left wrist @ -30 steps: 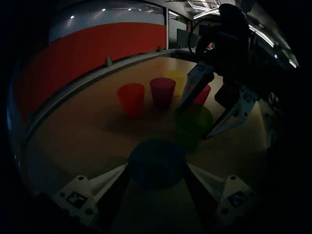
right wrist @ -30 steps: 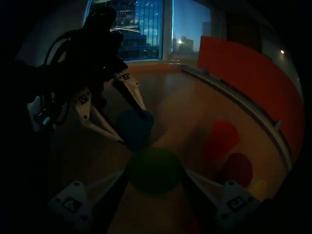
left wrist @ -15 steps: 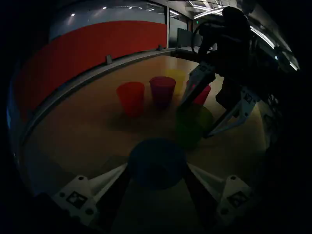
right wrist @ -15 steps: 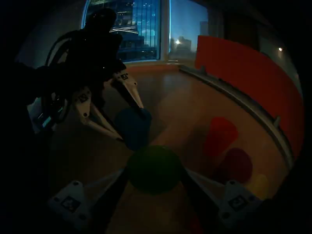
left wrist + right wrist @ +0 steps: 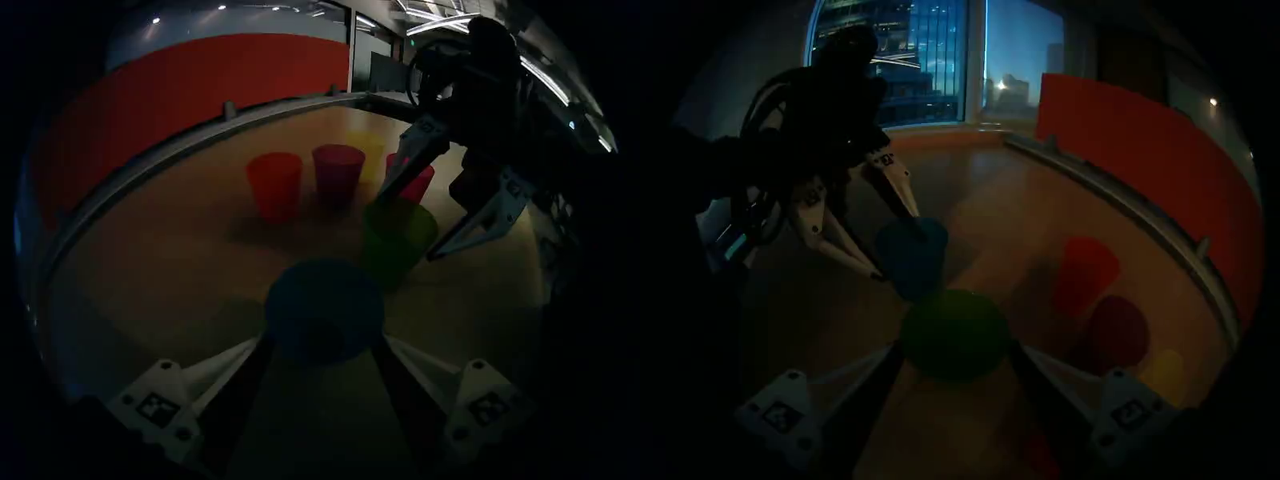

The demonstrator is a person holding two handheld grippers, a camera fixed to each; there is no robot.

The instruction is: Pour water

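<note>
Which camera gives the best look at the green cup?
The left gripper view: the green cup shows its open rim and side wall between the fingers of the right claw. The right gripper view has it close but as a dark blob.

Near cup (image 5: pixel 324 308) between left gripper (image 5: pixel 322 342) fingers, foremost; second cup (image 5: pixel 398 240) between right gripper (image 5: pixel 406 229) fingers, behind it to the right; row of four cups (image 5: pixel 338 172) on table (image 5: pixel 160 256) farther back; partition (image 5: pixel 160 104) along table's left edge
</note>
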